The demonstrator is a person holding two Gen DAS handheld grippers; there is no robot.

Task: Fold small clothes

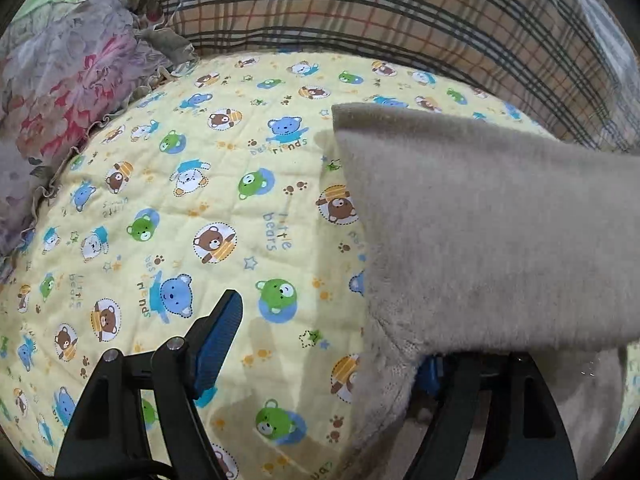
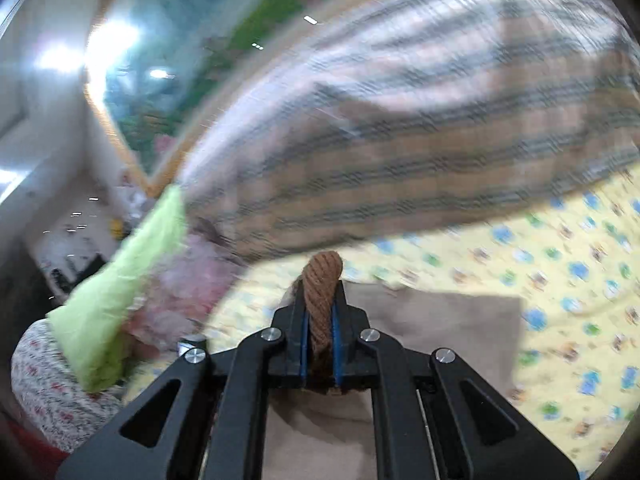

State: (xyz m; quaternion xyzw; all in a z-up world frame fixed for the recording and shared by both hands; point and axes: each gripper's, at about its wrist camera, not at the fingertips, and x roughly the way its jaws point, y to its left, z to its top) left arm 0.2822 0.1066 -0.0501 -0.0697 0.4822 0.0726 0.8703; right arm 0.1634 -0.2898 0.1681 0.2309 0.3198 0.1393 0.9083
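A small beige fleece garment hangs draped over the right-hand finger of the left gripper, whose jaws stand wide apart, gripping nothing; only the left blue-padded finger shows bare, the other hidden under the cloth. The gripper is tilted downward over a yellow bear-print quilt, with a floral ruffled cushion off to its far left and a plaid pillow beyond. The right gripper is clamped tight on a brown ribbed cuff, which pokes up past its fingertips; it points level toward the plaid pillow, in a motion-blurred view. Beige cloth lies flat beneath and just right of it, a lime-green cloth to its left.
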